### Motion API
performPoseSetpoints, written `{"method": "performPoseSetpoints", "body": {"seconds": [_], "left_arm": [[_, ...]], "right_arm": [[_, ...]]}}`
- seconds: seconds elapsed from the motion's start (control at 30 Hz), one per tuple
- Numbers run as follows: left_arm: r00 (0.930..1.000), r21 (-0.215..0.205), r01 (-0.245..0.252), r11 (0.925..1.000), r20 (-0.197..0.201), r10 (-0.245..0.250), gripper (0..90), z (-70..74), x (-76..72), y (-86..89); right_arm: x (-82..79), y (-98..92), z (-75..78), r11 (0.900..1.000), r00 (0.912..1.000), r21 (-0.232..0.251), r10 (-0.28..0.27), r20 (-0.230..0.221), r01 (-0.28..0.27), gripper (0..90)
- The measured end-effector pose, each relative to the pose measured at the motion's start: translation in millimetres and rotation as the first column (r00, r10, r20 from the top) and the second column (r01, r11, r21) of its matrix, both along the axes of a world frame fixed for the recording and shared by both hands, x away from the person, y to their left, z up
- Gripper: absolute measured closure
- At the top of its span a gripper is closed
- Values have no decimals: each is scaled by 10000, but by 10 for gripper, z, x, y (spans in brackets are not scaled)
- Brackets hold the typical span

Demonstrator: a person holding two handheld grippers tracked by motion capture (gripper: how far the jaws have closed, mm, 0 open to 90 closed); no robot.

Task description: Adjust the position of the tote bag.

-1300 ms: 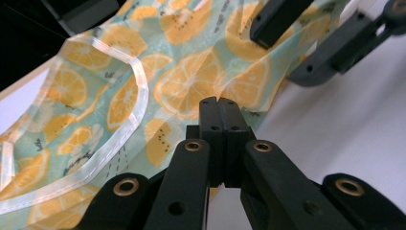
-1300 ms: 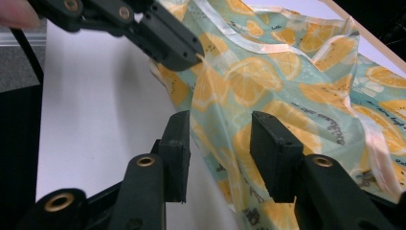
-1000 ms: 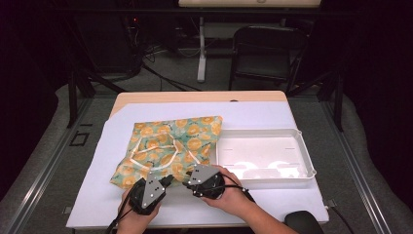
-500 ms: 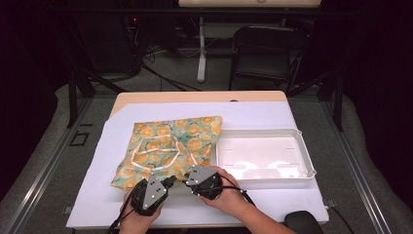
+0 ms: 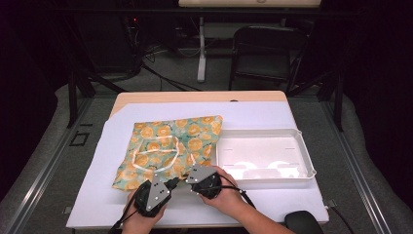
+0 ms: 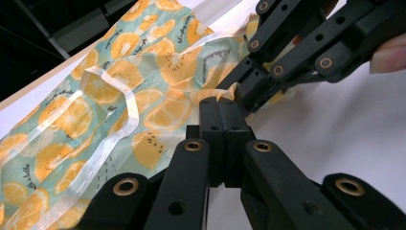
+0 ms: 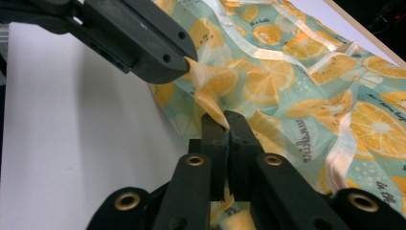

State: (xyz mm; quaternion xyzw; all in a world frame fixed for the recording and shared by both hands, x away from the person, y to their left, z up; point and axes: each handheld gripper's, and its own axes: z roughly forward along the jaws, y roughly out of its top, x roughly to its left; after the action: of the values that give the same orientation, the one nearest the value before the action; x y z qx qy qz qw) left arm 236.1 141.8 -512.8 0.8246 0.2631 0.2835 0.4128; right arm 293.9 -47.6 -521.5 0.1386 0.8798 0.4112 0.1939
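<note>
Both hands sit low at the near edge, left gripper (image 5: 171,184) and right gripper (image 5: 189,179) tip to tip, the right's jaws just closed, each pinching the orange-print cloth's (image 5: 170,146) near hem (cloth spreads away, left of the white tray (image 5: 304,151)).

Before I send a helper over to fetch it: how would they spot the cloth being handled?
On the white sheet covering the table, look left of the white tray. The cloth lies there, rumpled, its near edge pinched by both grippers. It is the one patterned thing: mint green with orange slices and pale tape straps.
</note>
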Motion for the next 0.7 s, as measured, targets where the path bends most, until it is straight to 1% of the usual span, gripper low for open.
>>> {"method": "performPoseSetpoints", "body": {"seconds": [0.07,0.1,0.13,0.17,0.2,0.23,0.27,0.3,0.33,0.37,0.4,0.43,0.47,0.5,0.57,0.6,0.63,0.67,0.7], "left_arm": [[10000,-34,-22,10000,-7,22,893,2,3,10],[10000,-34,-22,10000,-7,22,873,2,3,10],[9999,-13,-128,9999,38,128,848,3,5,26],[9999,-13,-128,9999,38,128,808,3,5,26],[9999,-32,-112,9999,35,112,808,8,7,41],[9995,-89,-261,9996,147,262,736,26,10,83],[9988,-160,-430,9989,220,433,706,38,12,109],[9981,-268,-552,9981,246,558,672,54,15,143],[9978,-426,-627,9971,192,636,634,72,20,180],[9971,-580,-738,9956,149,748,596,86,27,216],[9963,-640,-833,9945,171,846,558,97,41,251],[9951,-610,-969,9934,155,980,527,107,50,287],[9937,-540,-1108,9924,134,1117,515,116,60,326],[9916,-625,-1280,9898,114,1289,508,118,69,362],[9892,-710,-1460,9867,20,1466,496,130,80,442],[9874,-730,-1577,9848,34,1583,493,134,83,473],[9874,-730,-1577,9848,34,1583,492,134,83,473],[9855,-797,-1685,9825,73,1696,488,145,87,523],[9852,-806,-1700,9821,99,1714,487,151,84,543]], "right_arm": [[9,-7,7,9999,10000,92,-72,12,71,899],[16,-12,15,10000,10000,67,-70,24,69,900],[21,-16,19,9999,9999,96,-125,54,125,900],[28,-20,25,9998,9999,115,-137,55,136,900],[28,-20,25,9998,9999,115,-137,55,136,900],[42,-30,36,9995,9998,222,-204,60,202,900],[48,-38,47,9994,9997,234,-244,85,242,900],[56,-42,51,9987,9995,407,-312,80,308,900],[72,-54,65,9985,9996,452,-296,40,294,900],[81,-61,83,9984,9992,431,-368,125,363,900],[88,-66,99,9981,9988,451,-431,215,421,900],[98,-69,117,9977,9987,526,-451,230,439,900],[109,-72,138,9977,9987,516,-451,252,438,900],[118,-74,161,9975,9984,513,-493,264,479,900],[142,-65,184,9959,9982,733,-552,230,534,900],[155,-63,197,9963,9983,676,-538,209,523,900],[155,-63,197,9963,9983,676,-538,209,523,900],[174,-43,198,9958,9981,701,-594,174,580,900],[185,-37,206,9967,9981,592,-575,205,562,900]]}}
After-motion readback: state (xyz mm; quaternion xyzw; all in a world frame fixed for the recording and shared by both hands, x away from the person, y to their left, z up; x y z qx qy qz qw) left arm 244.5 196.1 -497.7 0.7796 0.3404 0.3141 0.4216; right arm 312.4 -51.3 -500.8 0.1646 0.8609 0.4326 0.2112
